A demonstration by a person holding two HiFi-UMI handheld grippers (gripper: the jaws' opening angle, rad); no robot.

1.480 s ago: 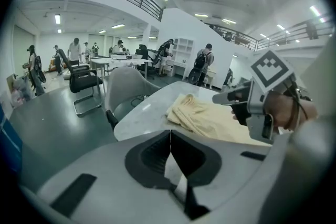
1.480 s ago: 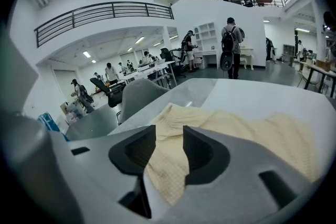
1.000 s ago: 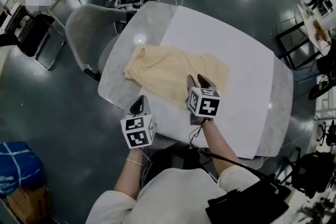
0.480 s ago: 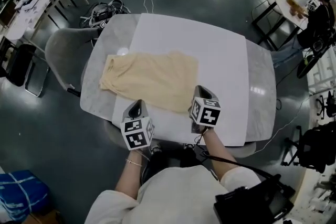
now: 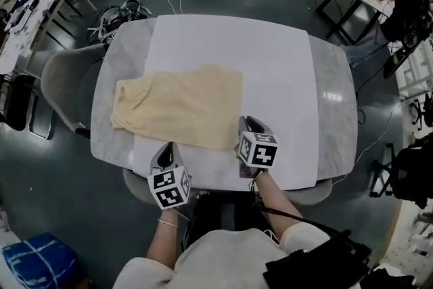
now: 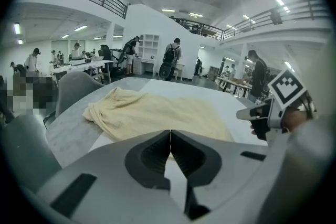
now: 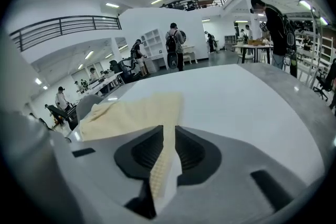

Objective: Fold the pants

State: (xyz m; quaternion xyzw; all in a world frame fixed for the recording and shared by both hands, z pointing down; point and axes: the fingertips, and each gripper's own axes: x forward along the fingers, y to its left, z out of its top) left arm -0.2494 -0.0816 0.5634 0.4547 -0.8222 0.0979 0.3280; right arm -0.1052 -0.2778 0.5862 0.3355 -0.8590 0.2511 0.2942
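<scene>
Both forearms are reaching forward, each hand tilting its gripper downward. The left gripper (image 5: 165, 149) is showing its jaws pressed together with nothing between them. The right gripper (image 5: 248, 122) has just been opening its jaws, which are standing narrowly apart with a strip of the pants (image 7: 164, 134) between them.

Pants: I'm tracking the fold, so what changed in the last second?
Both grippers drew back toward the person. The right gripper, earlier over the pants, now sits at their near corner, jaws just opening with cloth between them. The left gripper is shut and empty; pants stayed spread flat.
</scene>
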